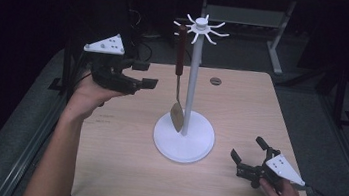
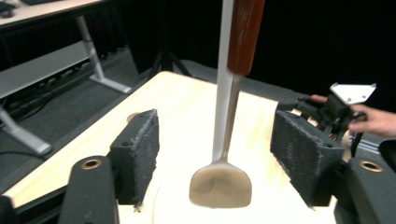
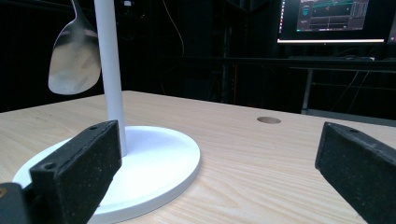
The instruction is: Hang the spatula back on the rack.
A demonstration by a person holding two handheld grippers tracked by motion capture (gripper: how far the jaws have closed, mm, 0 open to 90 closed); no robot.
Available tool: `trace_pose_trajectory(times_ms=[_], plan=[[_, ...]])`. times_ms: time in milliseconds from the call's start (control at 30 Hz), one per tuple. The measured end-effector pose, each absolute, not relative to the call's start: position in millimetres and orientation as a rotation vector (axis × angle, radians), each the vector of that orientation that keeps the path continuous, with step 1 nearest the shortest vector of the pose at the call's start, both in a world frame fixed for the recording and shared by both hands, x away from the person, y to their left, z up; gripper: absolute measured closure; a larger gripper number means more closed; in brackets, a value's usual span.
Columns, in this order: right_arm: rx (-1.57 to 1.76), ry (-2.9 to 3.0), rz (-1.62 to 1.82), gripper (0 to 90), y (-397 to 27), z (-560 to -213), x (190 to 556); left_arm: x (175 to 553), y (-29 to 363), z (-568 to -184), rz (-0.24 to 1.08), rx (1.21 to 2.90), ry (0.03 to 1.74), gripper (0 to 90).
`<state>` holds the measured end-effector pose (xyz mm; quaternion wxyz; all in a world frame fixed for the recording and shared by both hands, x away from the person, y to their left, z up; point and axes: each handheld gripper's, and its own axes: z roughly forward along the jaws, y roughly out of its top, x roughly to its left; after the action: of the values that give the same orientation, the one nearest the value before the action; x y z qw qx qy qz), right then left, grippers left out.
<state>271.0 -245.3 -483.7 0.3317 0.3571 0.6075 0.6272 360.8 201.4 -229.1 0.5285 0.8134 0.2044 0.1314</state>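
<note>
High view: a white rack [image 1: 193,80] stands mid-table [image 1: 118,171], a slim pole rising from a round base to a crown of hooks. A spatula [image 1: 179,78] hangs from one hook just left of the pole, its dark wooden handle up and its metal blade dangling just above the base without touching it.

The left gripper [image 1: 137,79] is raised to the left of the rack, level with the handle's lower end; its jaws are spread, with nothing between them. The left gripper view looks past those parted jaws at the spatula [image 2: 229,140], which hangs ahead and apart from both pads. The right gripper [image 1: 248,155] sits low near the table, right of the base, jaws likewise spread and empty; the right gripper view shows the blade [image 3: 74,53] beside the pole [image 3: 109,70].

The spatula looks light and stiff, but it hangs freely and would likely swing if nudged. The polished blade seems slippery. The wooden handle, thicker and grippier, looks the better place to pinch, near its lower end.
</note>
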Motion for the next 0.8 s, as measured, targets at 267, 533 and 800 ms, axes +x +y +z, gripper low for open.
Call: trace_pose_trajectory(times_ms=[267, 533, 800], plan=[[0.938, 1.590, 1.634, 0.0, -245.0, -483.6, 271.5, 350.5, 222.5, -256.8, 0.359, 1.972, 0.563, 23.5], [0.939, 1.588, 1.633, 0.0, -244.8, -483.6, 271.5, 340.6, 241.1, -290.7, 0.393, 1.979, 0.634, 17.5], [0.938, 1.589, 1.632, 0.0, -244.9, -483.6, 271.4, 321.7, 256.0, -332.9, 0.376, 2.002, 0.698, 13.8]])
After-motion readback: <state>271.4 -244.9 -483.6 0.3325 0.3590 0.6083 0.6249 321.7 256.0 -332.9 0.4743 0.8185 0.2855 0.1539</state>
